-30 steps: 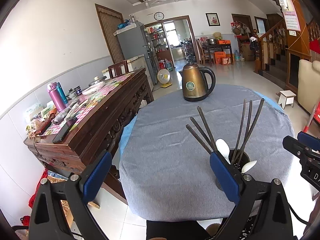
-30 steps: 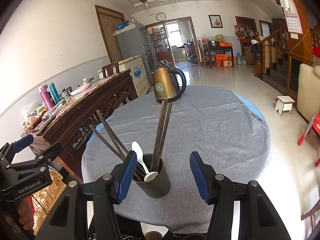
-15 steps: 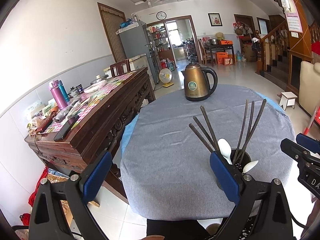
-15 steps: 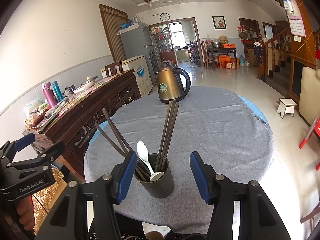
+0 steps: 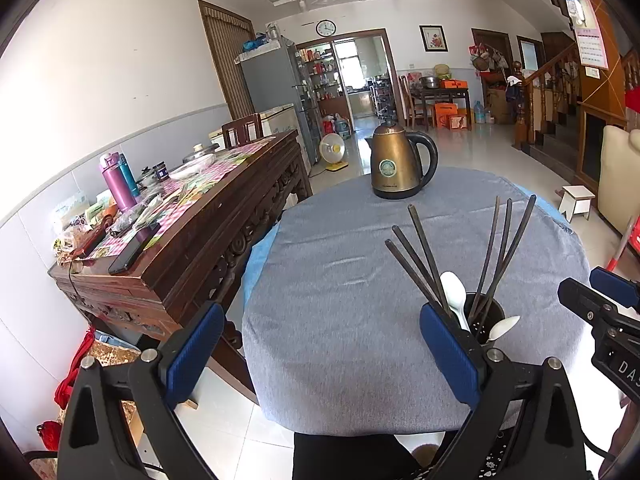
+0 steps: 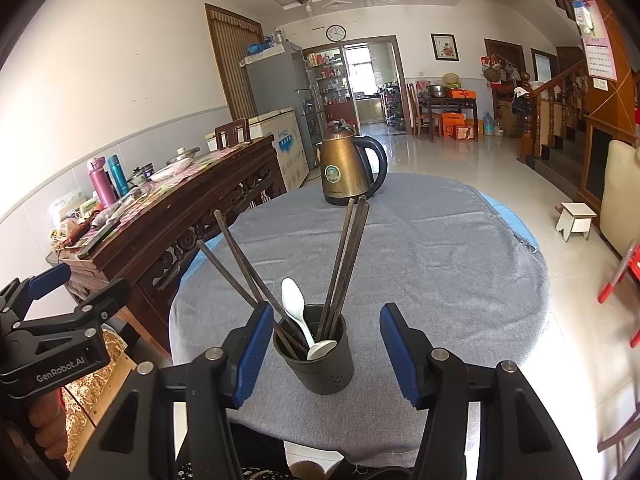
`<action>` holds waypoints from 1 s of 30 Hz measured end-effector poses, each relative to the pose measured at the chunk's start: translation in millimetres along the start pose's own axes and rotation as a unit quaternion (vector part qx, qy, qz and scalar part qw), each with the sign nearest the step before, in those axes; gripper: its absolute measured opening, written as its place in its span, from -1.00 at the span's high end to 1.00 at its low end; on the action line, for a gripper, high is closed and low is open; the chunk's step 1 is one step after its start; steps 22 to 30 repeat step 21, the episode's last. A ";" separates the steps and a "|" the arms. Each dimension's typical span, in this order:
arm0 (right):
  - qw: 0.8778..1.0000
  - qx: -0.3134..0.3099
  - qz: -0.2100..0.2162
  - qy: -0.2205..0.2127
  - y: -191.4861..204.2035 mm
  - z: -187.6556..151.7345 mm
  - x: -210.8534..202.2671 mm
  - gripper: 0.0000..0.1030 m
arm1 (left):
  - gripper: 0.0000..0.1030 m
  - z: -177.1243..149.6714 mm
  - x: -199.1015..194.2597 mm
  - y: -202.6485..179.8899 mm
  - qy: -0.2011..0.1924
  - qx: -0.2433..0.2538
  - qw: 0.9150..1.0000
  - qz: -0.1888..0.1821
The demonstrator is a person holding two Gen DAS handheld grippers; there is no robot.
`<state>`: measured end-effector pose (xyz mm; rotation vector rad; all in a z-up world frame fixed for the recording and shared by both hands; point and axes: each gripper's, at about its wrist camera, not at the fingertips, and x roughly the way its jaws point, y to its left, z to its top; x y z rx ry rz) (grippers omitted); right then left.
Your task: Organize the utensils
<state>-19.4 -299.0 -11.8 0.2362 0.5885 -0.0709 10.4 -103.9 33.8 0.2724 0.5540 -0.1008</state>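
Hovering my right fingers open around the utensil cup, not gripping; left fingers beside it, open, empty.

Bright daylight fills a fisheye-bent room.
Sun from the far doorway glares off the floor tiles; walls bow and corners blacken at the edges, focus sharp throughout.

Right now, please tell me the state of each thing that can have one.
utensil holder: upright on the table, filled
chopsticks: standing in the holder, leaning outward
white spoons: in the holder
kettle: upright, lid closed
left gripper: fingers open, empty
right gripper: fingers open, either side of the holder
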 end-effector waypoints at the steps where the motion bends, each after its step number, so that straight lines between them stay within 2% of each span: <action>1: 1.000 0.000 0.000 0.001 -0.1 -0.2 0.1 -0.16 | -0.91 -0.1 0.0 0.0 0.000 0.000 1.000 0.000; 30: 1.000 0.000 0.007 0.011 4.4 -5.9 11.0 -0.16 | -0.91 -4.3 8.0 2.8 0.003 -0.007 1.000 -0.003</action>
